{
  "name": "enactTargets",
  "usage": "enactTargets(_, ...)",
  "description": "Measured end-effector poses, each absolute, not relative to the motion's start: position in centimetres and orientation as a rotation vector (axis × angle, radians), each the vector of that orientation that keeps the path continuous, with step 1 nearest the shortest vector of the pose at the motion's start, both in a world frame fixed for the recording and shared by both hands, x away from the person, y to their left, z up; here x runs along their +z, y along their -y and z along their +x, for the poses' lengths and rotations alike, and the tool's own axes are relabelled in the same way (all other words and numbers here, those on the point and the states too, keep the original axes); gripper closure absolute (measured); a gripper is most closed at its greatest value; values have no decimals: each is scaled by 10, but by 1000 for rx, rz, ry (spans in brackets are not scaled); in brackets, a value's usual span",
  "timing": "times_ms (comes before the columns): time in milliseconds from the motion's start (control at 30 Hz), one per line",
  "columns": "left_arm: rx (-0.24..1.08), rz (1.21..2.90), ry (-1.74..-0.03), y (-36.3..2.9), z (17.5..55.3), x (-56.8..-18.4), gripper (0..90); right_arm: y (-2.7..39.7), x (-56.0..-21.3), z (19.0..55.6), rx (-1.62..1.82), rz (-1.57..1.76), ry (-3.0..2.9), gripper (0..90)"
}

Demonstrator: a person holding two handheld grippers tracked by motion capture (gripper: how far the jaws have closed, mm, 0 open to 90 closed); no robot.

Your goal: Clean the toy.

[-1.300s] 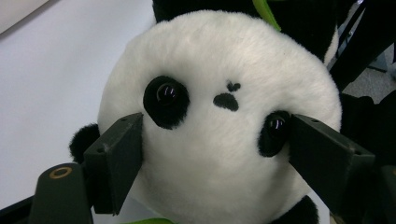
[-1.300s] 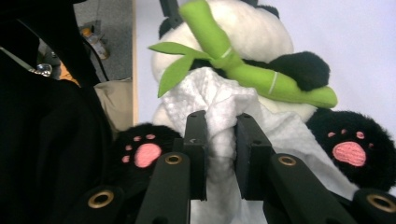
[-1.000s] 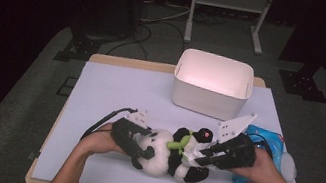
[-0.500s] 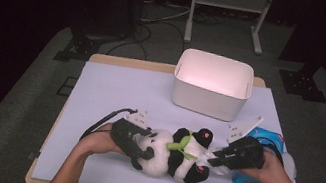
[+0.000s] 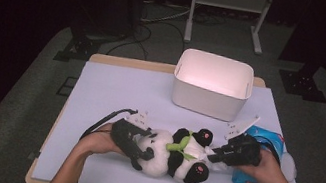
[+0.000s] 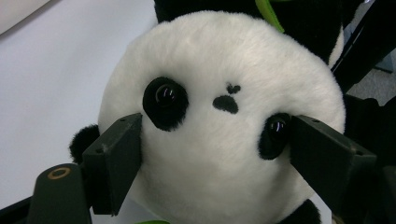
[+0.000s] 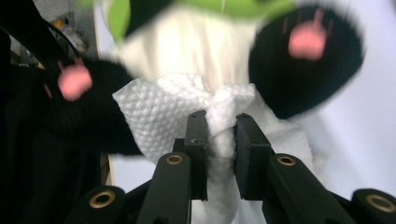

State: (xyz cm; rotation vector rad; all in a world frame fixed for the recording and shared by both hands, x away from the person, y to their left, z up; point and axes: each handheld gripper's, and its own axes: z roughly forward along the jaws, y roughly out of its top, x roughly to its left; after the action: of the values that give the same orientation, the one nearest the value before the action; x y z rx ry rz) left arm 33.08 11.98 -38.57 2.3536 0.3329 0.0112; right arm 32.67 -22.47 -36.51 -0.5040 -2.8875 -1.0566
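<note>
High view: panda (image 5: 175, 153) mid-table, bin (image 5: 212, 85) behind.

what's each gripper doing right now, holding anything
Left gripper: closed on the panda's head, one jaw at each side.
Right gripper: closed on a white wipe, at the panda's belly.

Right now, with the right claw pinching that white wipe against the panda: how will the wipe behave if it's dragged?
Probably floppy: the white wipe bunches and folds between the right claw pads. Likely very light, a thin, dimpled sheet. It may catch on the panda plush rather than slide, and could tear if tugged hard.
</note>
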Motion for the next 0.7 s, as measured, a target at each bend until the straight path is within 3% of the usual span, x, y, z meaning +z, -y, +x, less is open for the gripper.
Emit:
enactTargets(333,13,2355,-323,-120,329,-386,189,189,-348,330,-1106,-381,2905,765)
enactTargets(700,21,2361,-315,-120,329,-385,189,225,-375,325,-1086,-520,2858,765)
